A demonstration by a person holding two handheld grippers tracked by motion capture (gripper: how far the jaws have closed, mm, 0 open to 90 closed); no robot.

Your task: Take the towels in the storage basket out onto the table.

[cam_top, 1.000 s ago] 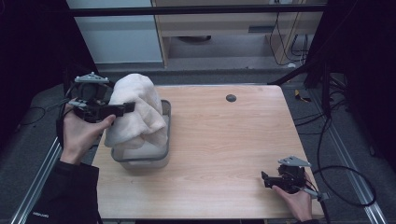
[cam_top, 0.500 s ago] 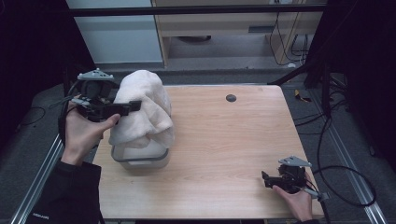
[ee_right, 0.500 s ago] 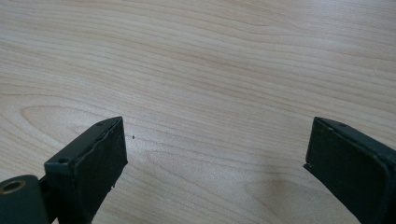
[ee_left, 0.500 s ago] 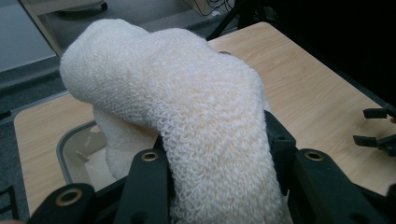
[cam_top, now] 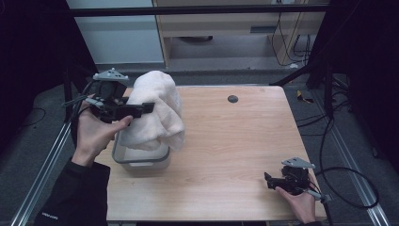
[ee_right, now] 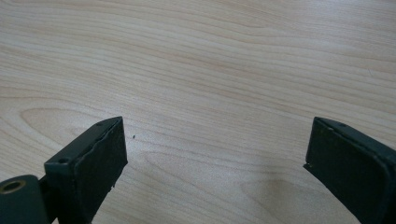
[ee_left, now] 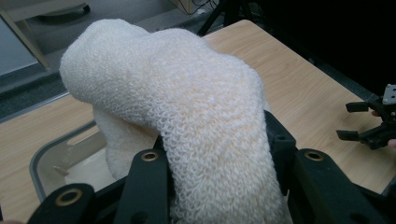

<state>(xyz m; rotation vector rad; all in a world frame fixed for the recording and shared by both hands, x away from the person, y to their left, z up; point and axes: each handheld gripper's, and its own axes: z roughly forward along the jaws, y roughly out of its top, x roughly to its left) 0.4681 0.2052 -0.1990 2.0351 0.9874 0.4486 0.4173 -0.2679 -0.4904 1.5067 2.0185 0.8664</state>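
Holding the towel [cam_top: 155, 110] clamped tight in your left tool [cam_top: 141, 109], you've got it draped straight above the clear tub [cam_top: 140, 157], long end hanging down into it. Right tool [cam_top: 273, 181] sits empty, wide open, far across the worktop [cam_top: 235, 141].

A thick, cream-white knitted towel [cam_top: 155, 113] is bunched between my left fingers [ee_left: 149, 186], lifted and draped in a humped fold. Its lower end hangs into the clear, grey-rimmed rectangular plastic container [cam_top: 141, 160] standing near the table's left edge.
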